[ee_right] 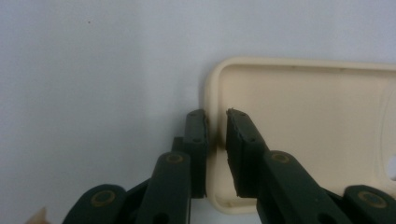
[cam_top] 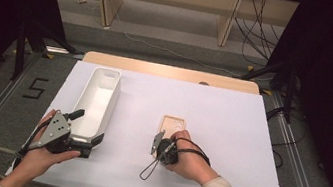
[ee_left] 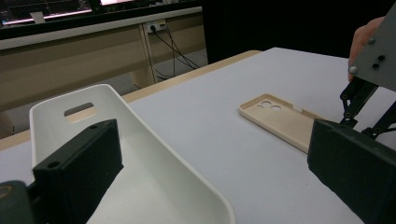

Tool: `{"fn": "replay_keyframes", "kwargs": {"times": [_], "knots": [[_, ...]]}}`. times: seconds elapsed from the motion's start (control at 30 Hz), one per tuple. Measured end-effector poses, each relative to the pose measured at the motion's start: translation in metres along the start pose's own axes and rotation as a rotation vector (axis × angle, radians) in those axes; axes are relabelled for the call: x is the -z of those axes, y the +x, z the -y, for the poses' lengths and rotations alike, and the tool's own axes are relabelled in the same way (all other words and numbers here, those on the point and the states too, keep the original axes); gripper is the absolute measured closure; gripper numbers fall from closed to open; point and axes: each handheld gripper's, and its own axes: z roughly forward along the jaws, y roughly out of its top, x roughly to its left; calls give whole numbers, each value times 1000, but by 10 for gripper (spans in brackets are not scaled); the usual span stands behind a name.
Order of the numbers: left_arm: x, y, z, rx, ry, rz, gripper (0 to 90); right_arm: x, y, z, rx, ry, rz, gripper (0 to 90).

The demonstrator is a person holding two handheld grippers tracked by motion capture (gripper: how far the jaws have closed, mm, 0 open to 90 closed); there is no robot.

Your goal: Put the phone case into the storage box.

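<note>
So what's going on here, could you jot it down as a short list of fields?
surface: white sheet on a table
thing in hand: beige phone case, lying open side up
right tool: jaws either side of the case's side wall, nearly pinching it
left tool: open, jaws astride the near end of the white bin
bin contents: none seen
likely next: lifting the case, perhaps toward the bin

Beige phone case point(cam_top: 173, 124) lies flat, hollow side up

White bin point(cam_top: 97, 100) left; open sheet point(cam_top: 229, 129) right of case point(cam_top: 172, 124).
</note>
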Motion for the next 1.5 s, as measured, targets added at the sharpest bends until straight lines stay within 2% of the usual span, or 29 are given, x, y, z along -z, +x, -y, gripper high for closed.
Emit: {"fn": "replay_keyframes", "kwargs": {"times": [0.03, 0.27, 0.3, 0.33, 0.47, 0.53, 1.0, 1.03, 1.5], "knots": [[0, 0, 0, 0, -1, 0, 27, 0, -1, 0, 16, 3, 1, 799], [0, 0, 0, -2, -1, -2, 27, 0, 0, -1, 36, 8, 5, 821], [0, 0, 0, -1, -1, -1, 27, 0, 1, -1, 36, 7, 4, 822], [0, 0, 0, -2, -1, -1, 27, 0, 2, -1, 13, -4, -7, 824], [0, 0, 0, -2, -1, 0, 27, 0, 3, -1, 15, -4, -5, 836], [0, 0, 0, -3, -1, 0, 27, 1, 2, -1, 39, 5, -2, 851], [0, 0, 0, -3, -2, -1, 27, 1, 1, 0, 48, -2, -12, 870], [0, 0, 0, -4, -7, 1, 27, 1, 2, 0, 24, -12, -21, 872], [-1, 0, 0, 4, -7, -1, 27, 1, 3, 1, 19, -15, -18, 881]]}}
